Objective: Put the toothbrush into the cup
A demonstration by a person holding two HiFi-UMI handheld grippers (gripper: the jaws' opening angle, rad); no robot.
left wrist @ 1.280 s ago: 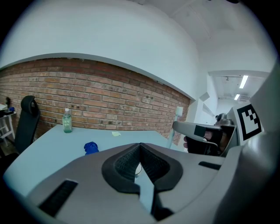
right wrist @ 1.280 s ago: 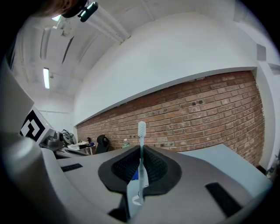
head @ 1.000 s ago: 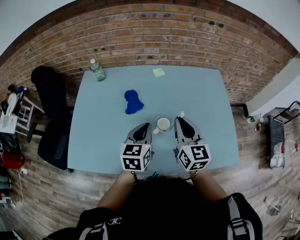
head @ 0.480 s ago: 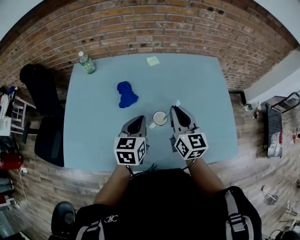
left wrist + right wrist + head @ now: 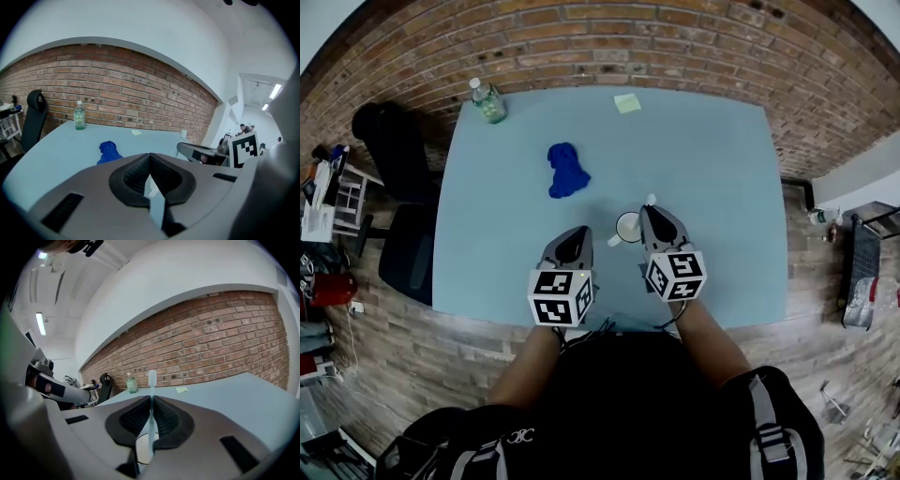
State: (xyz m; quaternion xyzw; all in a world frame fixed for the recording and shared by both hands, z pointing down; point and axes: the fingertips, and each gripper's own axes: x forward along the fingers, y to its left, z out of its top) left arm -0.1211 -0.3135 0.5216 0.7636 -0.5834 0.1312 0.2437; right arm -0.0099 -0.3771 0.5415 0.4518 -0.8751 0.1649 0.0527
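A white cup (image 5: 628, 226) stands on the light blue table (image 5: 712, 169), its handle toward my left gripper (image 5: 579, 232). That gripper sits just left of the cup; in the left gripper view its jaws (image 5: 150, 157) are shut to a thin slit with nothing gripped. My right gripper (image 5: 652, 212) is at the cup's right rim, shut on a pale toothbrush (image 5: 151, 394). The brush stands upright, bristle head on top (image 5: 651, 200), and its lower end hangs over the cup's mouth (image 5: 142, 452).
A crumpled blue cloth (image 5: 566, 171) lies behind the cup to the left. A clear bottle (image 5: 488, 100) stands at the far left corner and a yellow note (image 5: 627, 103) at the far edge. A black chair (image 5: 394, 187) is left of the table; a brick wall runs behind.
My right gripper has come down and closer to the cup with the toothbrush still in it. The left gripper has sunk a little and stays beside the cup's handle.
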